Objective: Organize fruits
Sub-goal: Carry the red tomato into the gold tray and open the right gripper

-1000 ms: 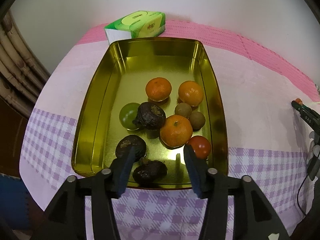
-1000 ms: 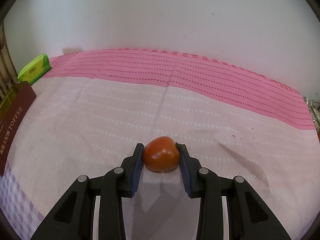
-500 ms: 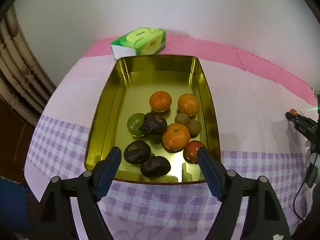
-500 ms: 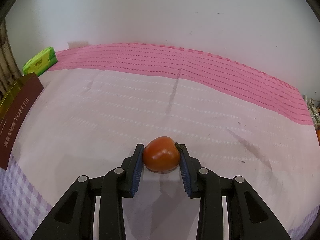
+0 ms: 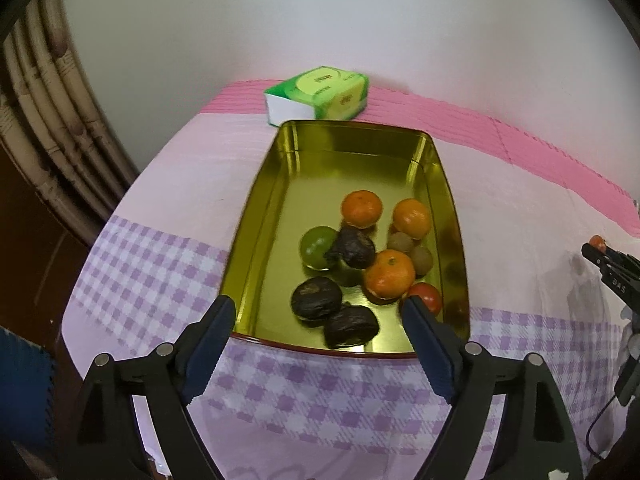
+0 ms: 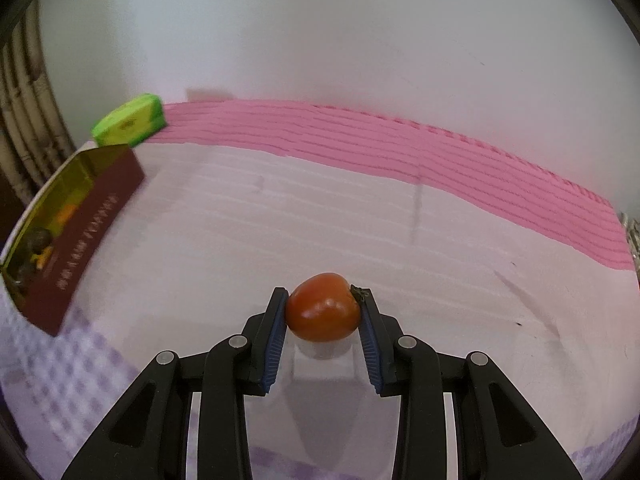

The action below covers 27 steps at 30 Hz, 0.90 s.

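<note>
A gold tin tray (image 5: 260, 216) holds three mandarins (image 5: 389, 274), a green fruit (image 5: 318, 246), three dark wrinkled fruits (image 5: 316, 297), two small brown fruits (image 5: 422, 258) and a red tomato (image 5: 426, 296). My left gripper (image 5: 316, 320) is open and empty, above the tray's near edge. My right gripper (image 6: 323, 308) is shut on a red tomato (image 6: 323, 307) and holds it above the pink cloth. The tray shows at the far left of the right wrist view (image 6: 68, 176). The right gripper's tip with its tomato shows at the right edge of the left wrist view (image 5: 600, 248).
A green tissue pack (image 5: 318, 96) lies behind the tray by the white wall; it also shows in the right wrist view (image 6: 128, 125). A pink and purple-checked cloth (image 5: 520, 220) covers the table. Bamboo furniture (image 5: 52, 140) stands at the left.
My left gripper has opened wide and drawn back from the tray. My right gripper, still holding the tomato, has moved left, bringing the tray further into its view.
</note>
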Each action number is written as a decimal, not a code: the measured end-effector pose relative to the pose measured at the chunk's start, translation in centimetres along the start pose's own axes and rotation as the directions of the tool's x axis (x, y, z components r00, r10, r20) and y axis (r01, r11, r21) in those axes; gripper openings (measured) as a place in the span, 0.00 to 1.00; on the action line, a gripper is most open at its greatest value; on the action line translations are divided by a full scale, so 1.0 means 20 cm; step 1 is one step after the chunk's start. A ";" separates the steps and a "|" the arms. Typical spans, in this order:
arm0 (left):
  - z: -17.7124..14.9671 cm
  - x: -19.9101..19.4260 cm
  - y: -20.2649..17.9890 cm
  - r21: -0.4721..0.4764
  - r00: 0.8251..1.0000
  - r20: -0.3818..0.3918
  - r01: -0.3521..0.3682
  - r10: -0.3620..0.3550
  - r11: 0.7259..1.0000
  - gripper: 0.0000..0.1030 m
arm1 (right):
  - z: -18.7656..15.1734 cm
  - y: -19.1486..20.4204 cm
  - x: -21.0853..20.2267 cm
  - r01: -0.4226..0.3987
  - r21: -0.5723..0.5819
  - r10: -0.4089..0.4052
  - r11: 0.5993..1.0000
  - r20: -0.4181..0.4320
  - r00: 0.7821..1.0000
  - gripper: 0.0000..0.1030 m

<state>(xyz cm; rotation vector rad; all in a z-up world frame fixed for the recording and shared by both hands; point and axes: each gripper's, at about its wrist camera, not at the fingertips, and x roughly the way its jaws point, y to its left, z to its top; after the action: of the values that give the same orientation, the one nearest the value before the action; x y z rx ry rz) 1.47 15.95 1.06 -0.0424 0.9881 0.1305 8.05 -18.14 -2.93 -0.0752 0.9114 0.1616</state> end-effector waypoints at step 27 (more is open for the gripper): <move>-0.07 -0.11 0.30 -0.131 0.998 0.002 -0.055 0.056 0.990 0.86 | 0.26 1.10 -0.05 -0.310 -0.276 0.320 0.910 -0.010 0.948 0.35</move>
<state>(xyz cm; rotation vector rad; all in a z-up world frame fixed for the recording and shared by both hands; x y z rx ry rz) -1.69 21.53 2.29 -0.1347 0.9744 0.2465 7.76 4.10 1.01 -0.1823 0.8571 0.5902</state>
